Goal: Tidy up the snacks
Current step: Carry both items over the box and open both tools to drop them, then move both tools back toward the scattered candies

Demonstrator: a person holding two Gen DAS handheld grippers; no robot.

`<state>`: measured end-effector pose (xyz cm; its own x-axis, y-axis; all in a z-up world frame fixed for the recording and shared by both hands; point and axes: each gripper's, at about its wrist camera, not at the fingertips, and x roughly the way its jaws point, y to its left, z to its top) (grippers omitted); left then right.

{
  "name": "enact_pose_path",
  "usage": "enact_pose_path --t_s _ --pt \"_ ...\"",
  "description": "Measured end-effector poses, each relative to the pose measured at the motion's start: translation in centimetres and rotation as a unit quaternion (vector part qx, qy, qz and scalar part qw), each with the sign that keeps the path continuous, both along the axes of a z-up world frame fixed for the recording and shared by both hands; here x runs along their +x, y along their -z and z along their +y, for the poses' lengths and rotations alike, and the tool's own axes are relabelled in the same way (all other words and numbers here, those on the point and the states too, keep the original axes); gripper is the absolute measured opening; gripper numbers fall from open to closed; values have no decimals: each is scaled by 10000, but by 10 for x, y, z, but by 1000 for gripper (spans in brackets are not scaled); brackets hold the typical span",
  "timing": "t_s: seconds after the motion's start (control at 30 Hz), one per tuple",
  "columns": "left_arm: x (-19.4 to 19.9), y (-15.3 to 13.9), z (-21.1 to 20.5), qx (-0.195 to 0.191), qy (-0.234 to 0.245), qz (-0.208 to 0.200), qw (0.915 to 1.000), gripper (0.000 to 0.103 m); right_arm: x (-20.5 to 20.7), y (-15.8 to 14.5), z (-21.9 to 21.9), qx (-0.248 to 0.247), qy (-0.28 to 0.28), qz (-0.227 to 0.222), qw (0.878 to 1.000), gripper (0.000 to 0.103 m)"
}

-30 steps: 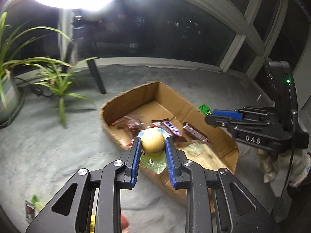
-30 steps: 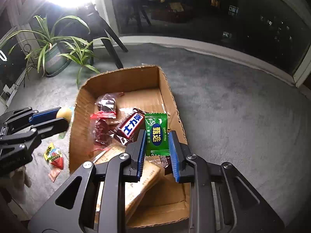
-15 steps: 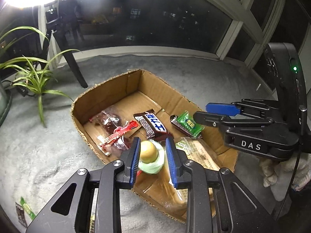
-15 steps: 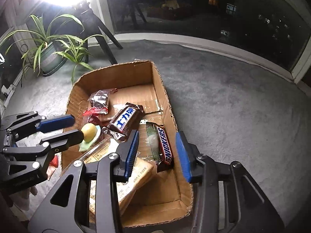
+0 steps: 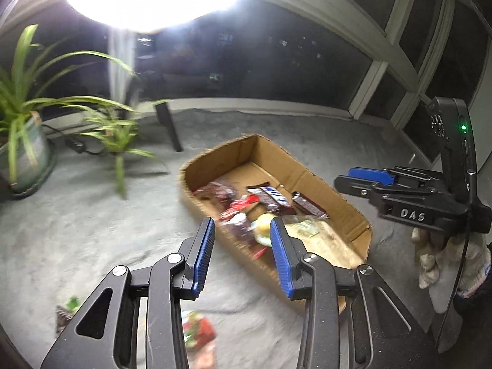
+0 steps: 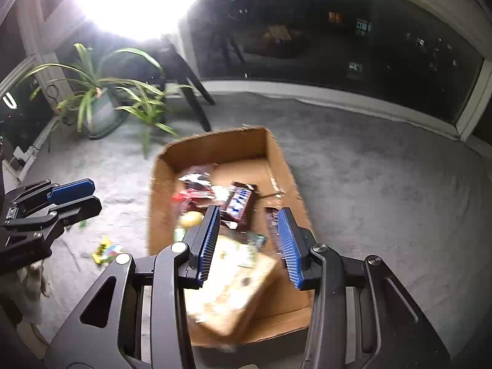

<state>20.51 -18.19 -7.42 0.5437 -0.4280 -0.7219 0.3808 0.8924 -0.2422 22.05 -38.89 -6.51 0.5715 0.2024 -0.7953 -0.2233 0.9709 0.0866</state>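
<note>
The left gripper [image 5: 241,253] hangs over the near rim of the cardboard box [image 5: 307,169], its fingers apart and empty, having just been opening; the round yellow snack [image 5: 264,226] lies in the box below them. The right gripper [image 6: 250,243], at three o'clock in the left view, also has its fingers apart, nothing between them. A Snickers bar [image 6: 240,201] lies mid-box. Loose snack packets [image 6: 106,250] lie on the grey carpet [image 6: 384,200] at nine o'clock of the box.
</note>
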Motion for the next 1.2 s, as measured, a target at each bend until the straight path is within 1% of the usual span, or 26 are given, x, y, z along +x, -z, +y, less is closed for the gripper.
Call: enact_pose_path --t_s 0.13,0.3,0.43,0.63,0.7,0.83,0.97,1.2 --pt "-15 -9 44 48 -253 -125 9996 36 -14 -13 24 112 -164 -109 9997 41" --pt "-32 -9 102 84 -661 -124 9977 36 -26 -22 64 309 -491 -98 9983 41" --pt "-45 -1 144 107 -947 0 9954 36 -33 -18 101 546 -812 49 9952 41" --pt "-60 19 188 221 -1203 247 9922 36 -36 0 159 567 -1250 266 9902 41" --pt "-62 26 196 284 -1244 327 9913 36 -36 7 175 495 -1333 352 9892 41" --pt "-63 38 208 382 -1252 467 9903 36 -36 29 198 562 -1443 723 9853 41" --pt "-61 49 215 365 -1193 583 9905 36 -37 51 205 771 -1403 1107 9809 41" --pt "-53 68 213 365 -994 754 9915 36 -39 85 211 854 -1245 1581 9758 41"
